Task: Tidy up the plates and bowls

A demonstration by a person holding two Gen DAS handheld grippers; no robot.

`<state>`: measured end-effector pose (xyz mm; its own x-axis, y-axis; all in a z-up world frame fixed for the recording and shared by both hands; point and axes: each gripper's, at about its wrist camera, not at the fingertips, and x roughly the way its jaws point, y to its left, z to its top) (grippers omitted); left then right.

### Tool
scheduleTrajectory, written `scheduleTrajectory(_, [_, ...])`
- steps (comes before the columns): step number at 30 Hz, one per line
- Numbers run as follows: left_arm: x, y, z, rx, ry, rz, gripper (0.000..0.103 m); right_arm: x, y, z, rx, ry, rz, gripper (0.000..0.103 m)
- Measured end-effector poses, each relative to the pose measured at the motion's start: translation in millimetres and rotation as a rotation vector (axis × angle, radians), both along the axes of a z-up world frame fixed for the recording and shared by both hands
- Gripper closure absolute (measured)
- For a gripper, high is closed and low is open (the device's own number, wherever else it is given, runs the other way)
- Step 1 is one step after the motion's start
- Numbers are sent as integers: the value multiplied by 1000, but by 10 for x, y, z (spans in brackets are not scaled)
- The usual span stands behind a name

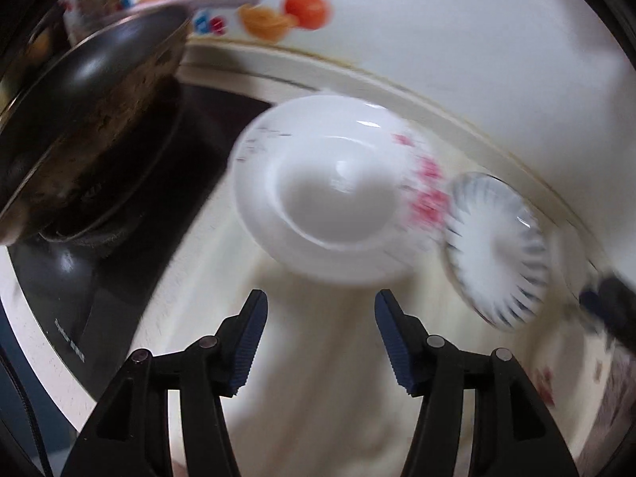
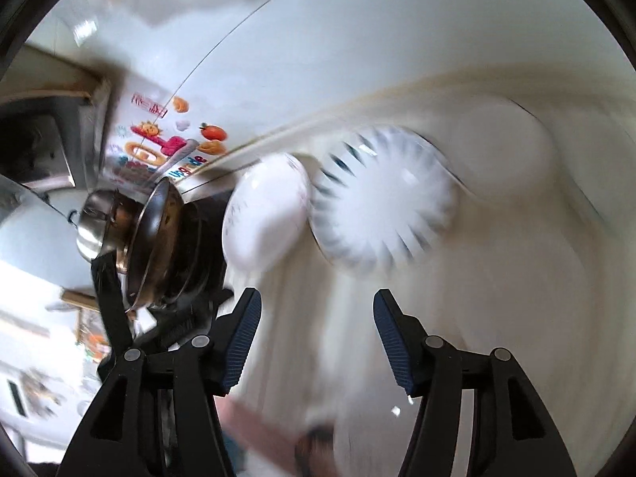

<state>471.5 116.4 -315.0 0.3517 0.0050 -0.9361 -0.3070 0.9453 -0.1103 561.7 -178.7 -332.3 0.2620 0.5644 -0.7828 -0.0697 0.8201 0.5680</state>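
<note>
A white bowl with red flower marks (image 1: pixel 330 194) sits on the cream counter, straight ahead of my left gripper (image 1: pixel 320 302), which is open and empty a short way before it. A white dish with dark radial stripes (image 1: pixel 497 250) lies to its right, touching or nearly touching it. In the right wrist view the striped dish (image 2: pixel 381 206) is ahead of my open, empty right gripper (image 2: pixel 316 300), with the white bowl (image 2: pixel 266 214) to its left. A faint pale round dish (image 2: pixel 501 151) lies behind the striped one. Both views are motion-blurred.
A dark wok (image 1: pixel 91 135) sits on a black stove (image 1: pixel 131 238) at the left, with a steel pot (image 2: pixel 99 222) beside it in the right wrist view. A white wall with colourful stickers (image 1: pixel 278 12) runs behind the counter (image 1: pixel 326 377). A dark object (image 1: pixel 612 302) shows at the right edge.
</note>
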Motion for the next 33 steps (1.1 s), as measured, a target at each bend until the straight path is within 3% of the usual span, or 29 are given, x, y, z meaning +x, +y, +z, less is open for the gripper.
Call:
scheduleTrajectory(5, [235, 228, -259, 23, 39, 64, 49, 1055, 769, -494, -90, -3, 130, 42])
scheduleTrajectory(13, [440, 382, -433, 24, 46, 97, 52, 1754, 1254, -1115, -98, 61, 159, 61])
scheduleTrajectory(14, [453, 383, -437, 27, 35, 93, 59, 1793, 1291, -1172, -96, 66, 160, 66])
scheduleTrajectory(17, [485, 396, -473, 48, 34, 108, 66, 1890, 1389, -1320, -96, 79, 178, 81])
scheduleTrajectory(23, [542, 443, -476, 29, 25, 127, 78, 1896, 1324, -1396, -53, 91, 170, 85])
scheduleTrajectory(33, [336, 365, -147, 3, -23, 106, 78, 1659, 1124, -1075, -60, 79, 162, 85])
